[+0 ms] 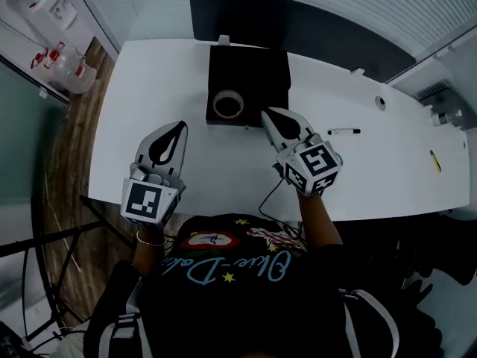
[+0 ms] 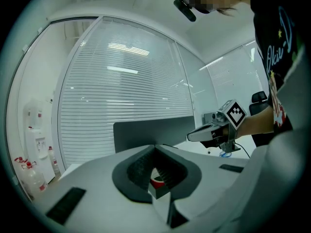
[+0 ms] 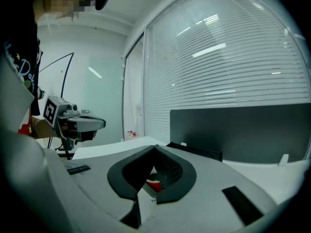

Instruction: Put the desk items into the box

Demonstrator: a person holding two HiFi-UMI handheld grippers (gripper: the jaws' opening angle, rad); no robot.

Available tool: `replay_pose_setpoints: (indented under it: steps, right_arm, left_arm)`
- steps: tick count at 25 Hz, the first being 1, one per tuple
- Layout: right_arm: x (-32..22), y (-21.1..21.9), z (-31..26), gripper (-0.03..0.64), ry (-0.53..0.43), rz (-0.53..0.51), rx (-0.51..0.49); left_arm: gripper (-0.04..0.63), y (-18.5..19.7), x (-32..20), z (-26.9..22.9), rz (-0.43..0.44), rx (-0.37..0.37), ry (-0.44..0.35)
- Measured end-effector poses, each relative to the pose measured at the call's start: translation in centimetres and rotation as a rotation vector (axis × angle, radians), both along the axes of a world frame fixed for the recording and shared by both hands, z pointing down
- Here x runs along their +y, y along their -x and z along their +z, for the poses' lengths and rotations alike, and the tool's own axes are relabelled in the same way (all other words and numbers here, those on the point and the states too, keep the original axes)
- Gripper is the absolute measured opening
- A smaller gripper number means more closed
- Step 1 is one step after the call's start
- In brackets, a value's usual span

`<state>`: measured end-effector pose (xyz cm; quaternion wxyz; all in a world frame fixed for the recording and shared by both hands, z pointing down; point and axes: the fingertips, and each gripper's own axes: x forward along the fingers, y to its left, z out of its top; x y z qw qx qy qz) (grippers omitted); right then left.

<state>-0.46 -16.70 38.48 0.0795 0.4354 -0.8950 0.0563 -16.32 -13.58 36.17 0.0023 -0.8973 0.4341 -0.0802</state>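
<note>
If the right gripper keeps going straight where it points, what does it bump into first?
Probably the black box: the right gripper points over its near corner. The tape roll inside is close to that line, though depth is unclear.

The person wears a black shirt (image 1: pixel 238 297) with light blue writing, small yellow stars and a red and white picture. A thin bangle (image 1: pixel 151 239) is on the left wrist. The left gripper (image 1: pixel 179 127) and right gripper (image 1: pixel 268 115) are pale grey with black insides. Each has a cube (image 1: pixel 144 201) with black and white squares. A thin black cable (image 1: pixel 267 200) comes off the right one.
</note>
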Motion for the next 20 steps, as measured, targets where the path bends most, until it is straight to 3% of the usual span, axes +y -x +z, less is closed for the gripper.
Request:
replay_pose_setpoints:
  steps: [20]
  right_arm:
    - [5.4,-2.2,-1.2,0.003,-0.020,0.044,-0.037]
  left_arm:
    - [-0.005,-1.9,4.1,-0.8,0.038,-0.004,-0.006]
